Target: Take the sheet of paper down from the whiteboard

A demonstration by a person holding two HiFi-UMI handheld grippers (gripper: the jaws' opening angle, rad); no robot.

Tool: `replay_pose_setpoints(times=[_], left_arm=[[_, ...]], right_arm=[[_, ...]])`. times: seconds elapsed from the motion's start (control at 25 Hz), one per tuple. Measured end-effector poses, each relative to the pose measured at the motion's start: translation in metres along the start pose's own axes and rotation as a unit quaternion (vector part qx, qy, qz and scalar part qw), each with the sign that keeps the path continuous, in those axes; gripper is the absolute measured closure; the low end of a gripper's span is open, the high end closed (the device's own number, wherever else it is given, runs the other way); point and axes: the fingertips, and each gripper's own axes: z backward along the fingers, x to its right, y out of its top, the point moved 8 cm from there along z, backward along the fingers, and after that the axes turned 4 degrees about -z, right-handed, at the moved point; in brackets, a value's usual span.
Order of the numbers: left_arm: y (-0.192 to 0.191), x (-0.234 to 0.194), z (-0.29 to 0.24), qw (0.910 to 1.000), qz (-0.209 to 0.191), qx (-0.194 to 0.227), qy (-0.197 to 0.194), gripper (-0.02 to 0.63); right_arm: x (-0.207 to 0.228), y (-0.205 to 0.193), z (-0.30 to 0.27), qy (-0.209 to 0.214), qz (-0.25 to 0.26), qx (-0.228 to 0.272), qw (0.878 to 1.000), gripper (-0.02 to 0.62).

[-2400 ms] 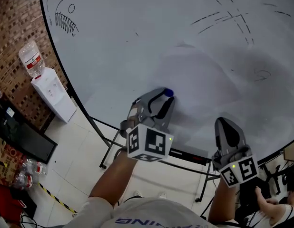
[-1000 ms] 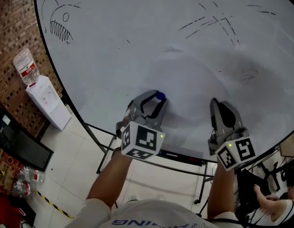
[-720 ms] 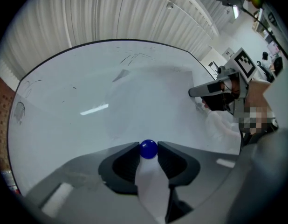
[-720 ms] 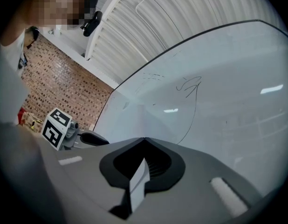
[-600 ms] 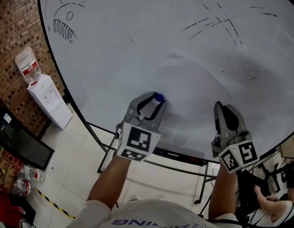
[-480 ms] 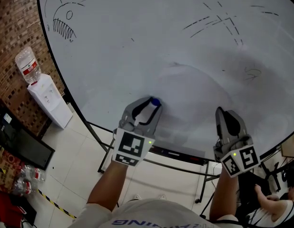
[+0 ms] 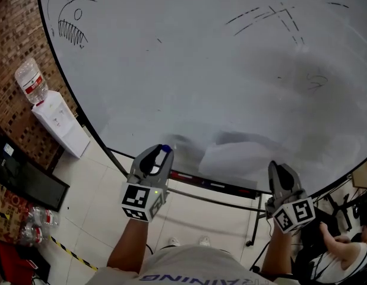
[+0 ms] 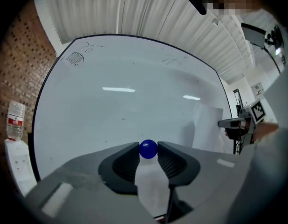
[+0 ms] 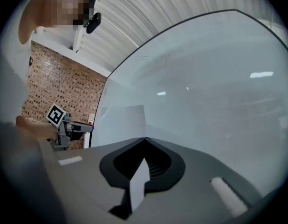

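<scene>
Right gripper (image 9: 144, 143): your jaws are pressed together on one thin edge of the sheet of paper (image 7: 231, 157). A white sliver stands between the ribbed dark pads (image 9: 156, 166). From those fingers the sheet runs out toward your left gripper (image 8: 148, 146) and hangs loose between the two tools, just in front of the lower edge of the whiteboard (image 7: 189, 58). It seems free of the board.

Left gripper: the jaws are pinching a small blue ball magnet (image 8: 148, 150) right at the tips. A pale strip sits under it; I cannot tell what that is.

Risks:
- You hold the paper by one edge only. A tug or a twist there could slip it out, crease it or tear it.
- The hanging part is near the board's bottom rail (image 7: 222, 187) and could snag there.
- The magnet is round and smooth. It could squirt out from between the pads, or jump back to the board if the tips drift close.

Materials:
- Paper: thin, limp, matte white, bowing under its own weight.
- Magnet: glossy, hard, spherical.
- Grippers: grey moulded plastic with scooped, ribbed pads.
- Board: slick, reflective, with faint marker strokes and a fish doodle (image 7: 65, 25).
- Beyond your left gripper: a white water dispenser (image 7: 56, 123) against a rough brick wall (image 7: 11, 34).
</scene>
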Motion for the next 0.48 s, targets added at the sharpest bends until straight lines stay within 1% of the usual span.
replay_pose_setpoints(times=[0.08,0.2,0.36,0.48], left_arm=[[-0.012,0.002,0.007,0.9999,0.008,-0.008,0.003,0.474],[-0.025,0.007,0.011,0.9998,0.016,-0.015,-0.001,0.473],[-0.027,0.014,0.011,0.9997,0.014,-0.019,-0.009,0.474],[-0.026,0.014,0.012,0.9998,0.016,-0.010,-0.007,0.474]], right_arm=[[-0.001,-0.016,0.003,-0.003,-0.012,-0.014,1.000,0.588],[-0.003,-0.028,0.005,-0.003,-0.018,-0.023,1.000,0.588],[-0.005,-0.030,0.008,-0.002,-0.018,-0.023,1.000,0.588],[-0.005,-0.029,0.011,-0.005,-0.016,-0.022,1.000,0.588]])
